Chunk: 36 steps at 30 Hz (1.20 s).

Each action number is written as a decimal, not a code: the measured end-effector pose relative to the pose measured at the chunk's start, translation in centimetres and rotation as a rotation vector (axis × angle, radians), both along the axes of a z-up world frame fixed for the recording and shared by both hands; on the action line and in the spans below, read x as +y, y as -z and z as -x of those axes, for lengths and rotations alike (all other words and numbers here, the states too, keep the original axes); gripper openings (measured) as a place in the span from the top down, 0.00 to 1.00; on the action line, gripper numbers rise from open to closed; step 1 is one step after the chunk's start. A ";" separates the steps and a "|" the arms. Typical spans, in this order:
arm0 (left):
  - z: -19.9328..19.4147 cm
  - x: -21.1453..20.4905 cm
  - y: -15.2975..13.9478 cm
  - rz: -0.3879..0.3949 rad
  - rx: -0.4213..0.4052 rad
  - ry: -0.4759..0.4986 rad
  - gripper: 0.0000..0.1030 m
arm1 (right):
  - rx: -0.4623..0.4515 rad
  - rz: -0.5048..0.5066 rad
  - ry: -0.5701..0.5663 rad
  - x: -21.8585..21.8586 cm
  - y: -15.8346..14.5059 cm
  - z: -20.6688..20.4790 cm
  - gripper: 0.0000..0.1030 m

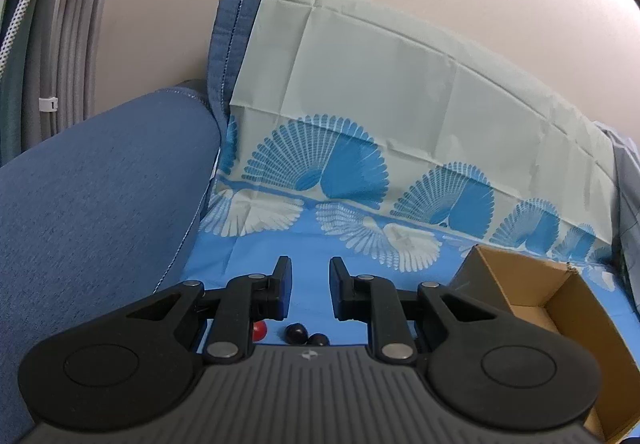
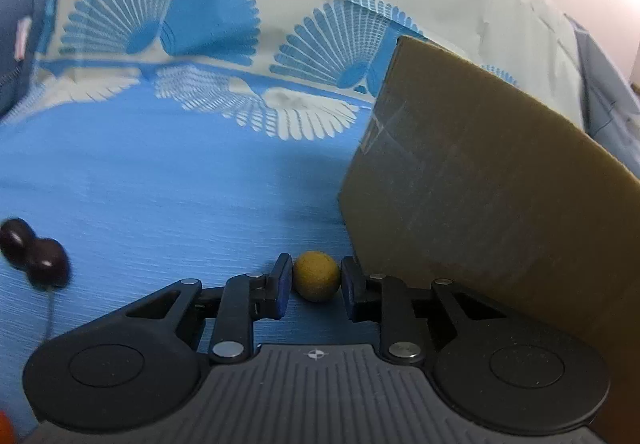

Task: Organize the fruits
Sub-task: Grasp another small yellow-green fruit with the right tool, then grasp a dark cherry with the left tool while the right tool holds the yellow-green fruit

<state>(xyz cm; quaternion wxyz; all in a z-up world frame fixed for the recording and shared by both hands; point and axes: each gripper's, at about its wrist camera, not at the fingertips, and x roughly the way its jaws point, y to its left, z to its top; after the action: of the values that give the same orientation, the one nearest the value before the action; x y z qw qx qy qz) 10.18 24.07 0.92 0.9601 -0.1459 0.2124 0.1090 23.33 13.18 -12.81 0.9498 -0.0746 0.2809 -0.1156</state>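
**Operator:** Nearest thing on my right wrist view is the right gripper (image 2: pixel 316 280), low over the cloth with the small yellow fruit (image 2: pixel 316 276) sitting between its jaws. The left pad looks to be touching it or almost; on the right there may be a sliver of gap. So I'd call it closing around the fruit, and I can't say for sure it's clamped.

**Observer:** Why so close to the box?

**Operator:** The fruit lies just beside the outer wall of the cardboard box (image 2: pixel 480 180), so I had to bring the right finger in along that wall. My guess is the box is where the fruit belongs, which makes it a short lift over the rim.

**Observer:** And your left?

**Operator:** The left gripper (image 1: pixel 310 284) hangs above the cloth, jaws narrowly apart with nothing between them. I'm keeping it clear so it doesn't crowd the right one. Below it I see a small red fruit (image 1: pixel 260 330) and two dark fruits (image 1: pixel 306 336), touching each other, on the blue cloth (image 1: pixel 260 244). The right view shows that dark pair off to the left, well apart from the yellow one.

**Observer:** Further back?

**Operator:** The left view looks into the open box; the part I can see has nothing in it. Behind, the fan-patterned cloth climbs over a sofa back (image 1: pixel 228 44), with the blue armrest (image 1: pixel 100 184) to the left.
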 end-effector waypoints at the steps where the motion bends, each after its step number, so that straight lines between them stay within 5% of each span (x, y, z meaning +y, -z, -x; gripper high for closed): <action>1: -0.1 0.1 0.1 0.004 0.005 -0.005 0.78 | -0.012 -0.023 -0.007 -0.2 -0.2 0.3 0.74; 8: -0.4 3.2 1.0 0.144 0.024 -0.127 0.78 | -0.042 -0.188 -0.234 -0.1 -2.9 4.4 0.74; 18: -0.9 5.3 1.9 0.300 0.082 -0.159 0.79 | 0.263 -0.343 -0.600 -1.0 -9.6 13.2 0.74; 22: -2.0 4.4 2.6 0.298 0.129 -0.111 0.79 | 0.282 -0.308 -0.587 -1.9 -8.1 15.0 0.74; 25: -3.2 3.8 3.7 0.319 0.177 -0.085 0.79 | 0.401 -0.342 -0.523 -1.7 -6.0 13.5 0.74; 30: -5.5 3.5 6.2 0.391 0.270 -0.041 0.79 | 0.397 -0.257 -0.515 -0.9 -4.7 12.8 0.74; 36: -8.2 1.8 8.3 0.344 0.346 0.042 0.79 | 0.414 -0.240 -0.511 -0.7 -3.9 12.9 0.73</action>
<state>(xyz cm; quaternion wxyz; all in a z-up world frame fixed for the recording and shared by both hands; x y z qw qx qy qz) 18.39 25.82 -7.37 0.8725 -0.2820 0.3919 0.0747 10.47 12.49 -8.95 0.8730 -0.0520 0.4513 0.1775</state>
